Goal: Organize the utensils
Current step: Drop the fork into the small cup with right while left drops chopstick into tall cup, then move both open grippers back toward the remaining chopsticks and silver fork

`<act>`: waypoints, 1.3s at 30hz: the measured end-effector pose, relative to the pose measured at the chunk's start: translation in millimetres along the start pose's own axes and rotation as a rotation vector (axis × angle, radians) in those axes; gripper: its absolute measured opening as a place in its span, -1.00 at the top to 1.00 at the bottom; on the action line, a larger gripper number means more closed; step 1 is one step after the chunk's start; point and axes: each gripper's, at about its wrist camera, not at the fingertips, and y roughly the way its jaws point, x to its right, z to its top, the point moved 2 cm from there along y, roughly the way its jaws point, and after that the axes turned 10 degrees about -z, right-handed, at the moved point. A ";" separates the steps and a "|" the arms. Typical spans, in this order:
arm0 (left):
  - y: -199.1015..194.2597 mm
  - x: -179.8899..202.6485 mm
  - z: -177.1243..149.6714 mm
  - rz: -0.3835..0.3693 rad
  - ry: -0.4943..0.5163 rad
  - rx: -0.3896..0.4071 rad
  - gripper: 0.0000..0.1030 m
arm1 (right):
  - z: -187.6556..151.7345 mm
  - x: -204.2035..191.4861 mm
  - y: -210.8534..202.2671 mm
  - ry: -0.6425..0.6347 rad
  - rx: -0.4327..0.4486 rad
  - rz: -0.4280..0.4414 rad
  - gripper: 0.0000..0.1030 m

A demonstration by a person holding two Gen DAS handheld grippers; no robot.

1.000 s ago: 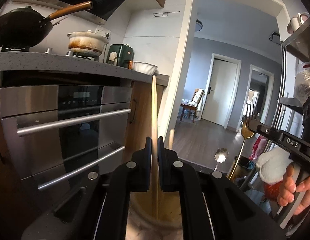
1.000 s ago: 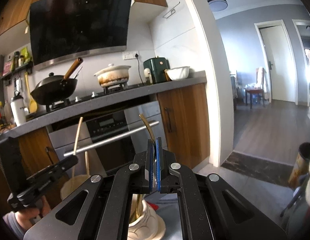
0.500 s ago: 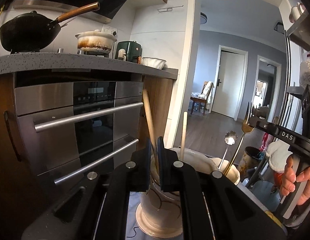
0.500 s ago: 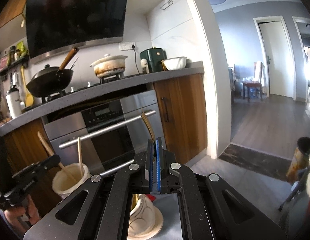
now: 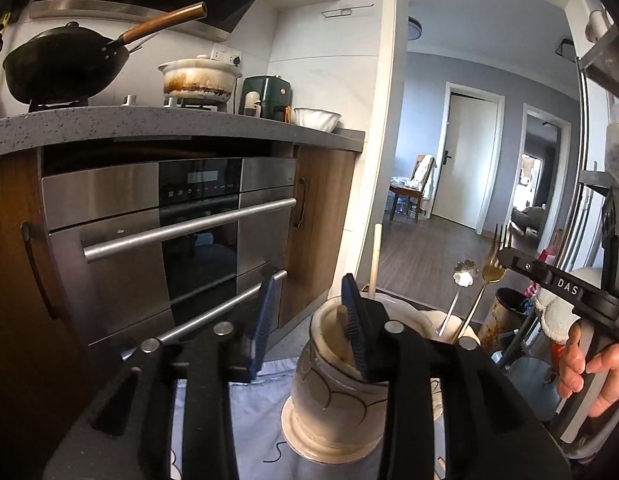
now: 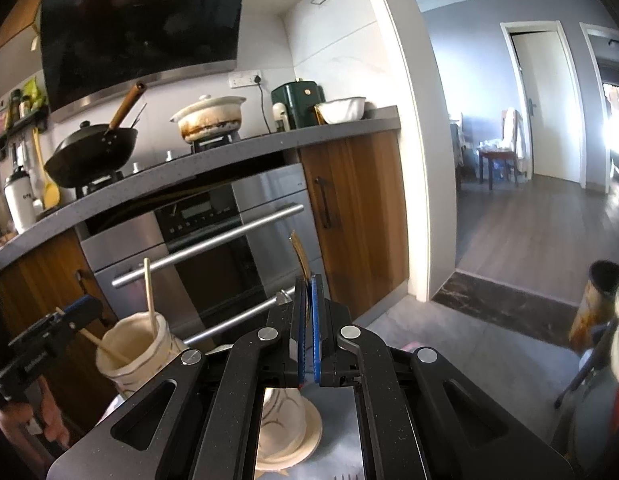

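My left gripper point(image 5: 309, 314) hangs over a cream ceramic jar point(image 5: 333, 392), and its jaws are opening with nothing pressed between them. One wooden chopstick point(image 5: 375, 260) stands upright in that jar. A second chopstick point(image 6: 97, 340) leans inside it, close to the left gripper point(image 6: 69, 316). My right gripper point(image 6: 308, 282) is shut on a gold fork point(image 6: 300, 254), tines up, above a second patterned jar point(image 6: 285, 412). In the left wrist view the gold fork point(image 5: 491, 268) is beside a flower-shaped spoon point(image 5: 463, 276) that stands in that second jar point(image 5: 439, 320).
Both jars stand on a pale blue cloth point(image 5: 261, 412). Ahead are a steel oven point(image 5: 169, 240), wooden cabinets point(image 6: 357, 208) and a grey counter point(image 5: 149, 120) with a black wok point(image 5: 65, 64) and a white pot point(image 5: 197, 80). A metal rack point(image 5: 589, 184) rises at the right.
The left gripper has opened and let go of the chopstick, which now rests in the cream jar. The right gripper has stayed shut on the fork.
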 end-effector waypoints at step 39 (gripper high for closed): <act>-63.4 47.2 -44.3 -0.022 0.011 -0.113 -0.89 | -54.5 60.6 -75.4 -0.025 -0.089 -0.143 -0.90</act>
